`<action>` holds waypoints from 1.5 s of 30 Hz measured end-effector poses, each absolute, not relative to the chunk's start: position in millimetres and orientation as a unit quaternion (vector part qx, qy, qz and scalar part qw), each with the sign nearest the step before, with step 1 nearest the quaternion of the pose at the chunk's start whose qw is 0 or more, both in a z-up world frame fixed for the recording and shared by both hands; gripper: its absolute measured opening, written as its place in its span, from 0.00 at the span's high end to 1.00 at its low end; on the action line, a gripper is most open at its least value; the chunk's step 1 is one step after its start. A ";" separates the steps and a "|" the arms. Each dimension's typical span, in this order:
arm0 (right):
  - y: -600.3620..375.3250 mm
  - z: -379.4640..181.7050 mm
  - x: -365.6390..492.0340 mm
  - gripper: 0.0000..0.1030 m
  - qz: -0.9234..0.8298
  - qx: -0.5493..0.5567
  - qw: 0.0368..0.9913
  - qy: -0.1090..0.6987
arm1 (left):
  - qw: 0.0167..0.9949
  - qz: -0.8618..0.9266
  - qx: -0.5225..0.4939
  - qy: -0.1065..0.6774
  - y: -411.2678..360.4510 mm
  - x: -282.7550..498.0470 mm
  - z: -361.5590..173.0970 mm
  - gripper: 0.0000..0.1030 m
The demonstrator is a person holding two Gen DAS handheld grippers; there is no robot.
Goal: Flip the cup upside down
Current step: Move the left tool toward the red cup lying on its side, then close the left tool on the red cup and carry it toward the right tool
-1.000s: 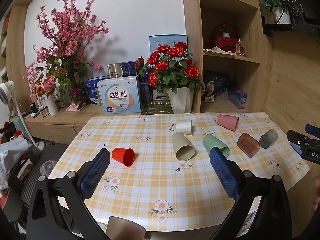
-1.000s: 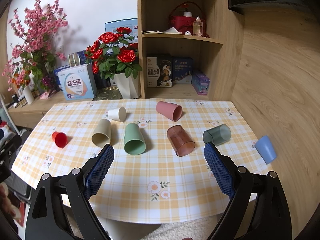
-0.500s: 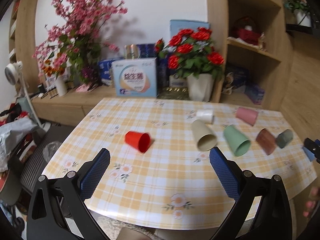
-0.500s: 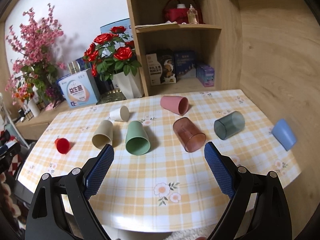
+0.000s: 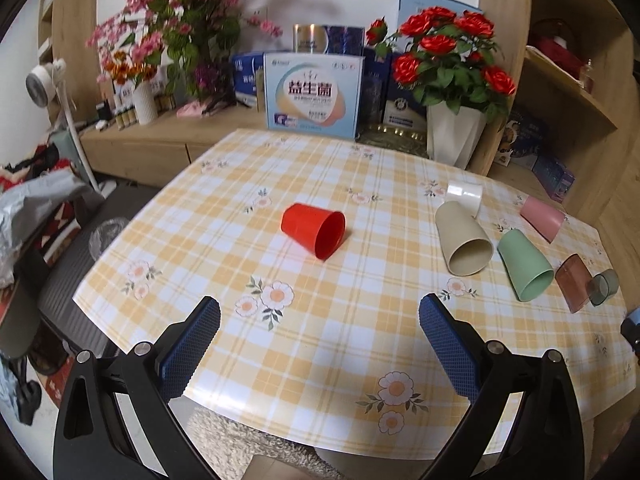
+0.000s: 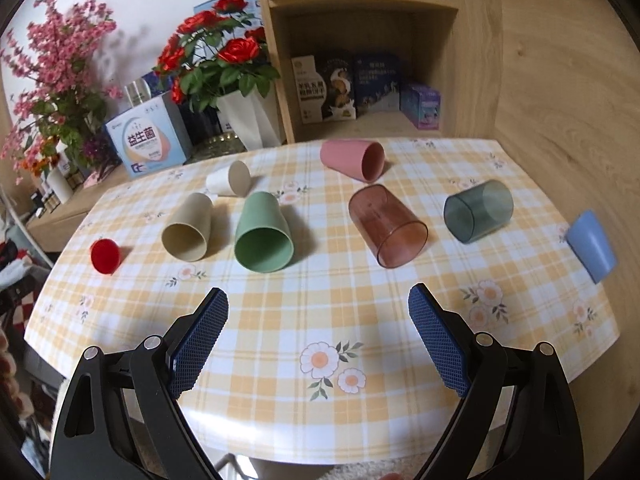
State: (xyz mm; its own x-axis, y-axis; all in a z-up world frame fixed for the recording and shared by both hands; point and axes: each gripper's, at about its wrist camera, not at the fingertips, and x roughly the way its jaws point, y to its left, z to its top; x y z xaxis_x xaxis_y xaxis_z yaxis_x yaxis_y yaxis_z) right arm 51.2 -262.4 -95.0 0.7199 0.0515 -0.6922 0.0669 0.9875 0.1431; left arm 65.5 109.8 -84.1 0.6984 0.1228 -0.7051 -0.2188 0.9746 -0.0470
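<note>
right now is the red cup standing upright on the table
No, the red cup lies on its side on the checked tablecloth, its open mouth facing the left gripper, which is open and empty.

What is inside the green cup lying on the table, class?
The green cup lies on its side, mouth toward the right wrist camera. Its interior looks empty, showing only bare green wall. The far bottom is dim, and the tablecloth beneath it is hidden.
</note>
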 end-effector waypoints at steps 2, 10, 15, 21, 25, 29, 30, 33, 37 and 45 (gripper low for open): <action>-263.1 -99.0 54.3 0.14 -0.005 0.080 0.922 0.380 | 0.914 0.094 -0.074 0.387 109.8 68.6 -87.9 0.06; -266.9 -112.8 66.5 0.14 -0.023 0.080 0.913 0.399 | 0.900 0.094 -0.113 0.412 120.9 83.8 -100.6 0.06; -273.3 -122.2 73.4 0.14 -0.032 0.086 0.907 0.411 | 0.872 0.101 -0.187 0.442 141.9 108.1 -110.4 0.06; -274.3 -128.7 80.3 0.14 -0.034 0.084 0.903 0.419 | 0.816 0.112 -0.331 0.460 176.6 163.4 -122.9 0.06; -275.9 -132.1 84.8 0.14 -0.035 0.082 0.901 0.425 | 0.786 0.131 -0.394 0.459 196.1 202.7 -134.0 0.06; -279.9 -132.8 88.8 0.14 -0.043 0.078 0.899 0.430 | 0.755 0.153 -0.428 0.474 209.9 232.7 -155.2 0.13; -281.7 -132.6 90.2 0.14 -0.047 0.078 0.899 0.429 | 0.752 0.157 -0.425 0.478 211.6 238.8 -160.6 0.15; -285.9 -134.7 93.8 0.14 -0.052 0.083 0.898 0.430 | 0.749 0.171 -0.422 0.482 215.5 248.4 -172.8 0.22; -284.7 -140.5 97.6 0.14 -0.049 0.082 0.894 0.438 | 0.752 0.174 -0.417 0.480 216.7 256.5 -182.1 0.31; -287.6 -143.4 99.0 0.14 -0.048 0.088 0.892 0.440 | 0.768 0.160 -0.353 0.510 201.2 269.2 -195.6 0.35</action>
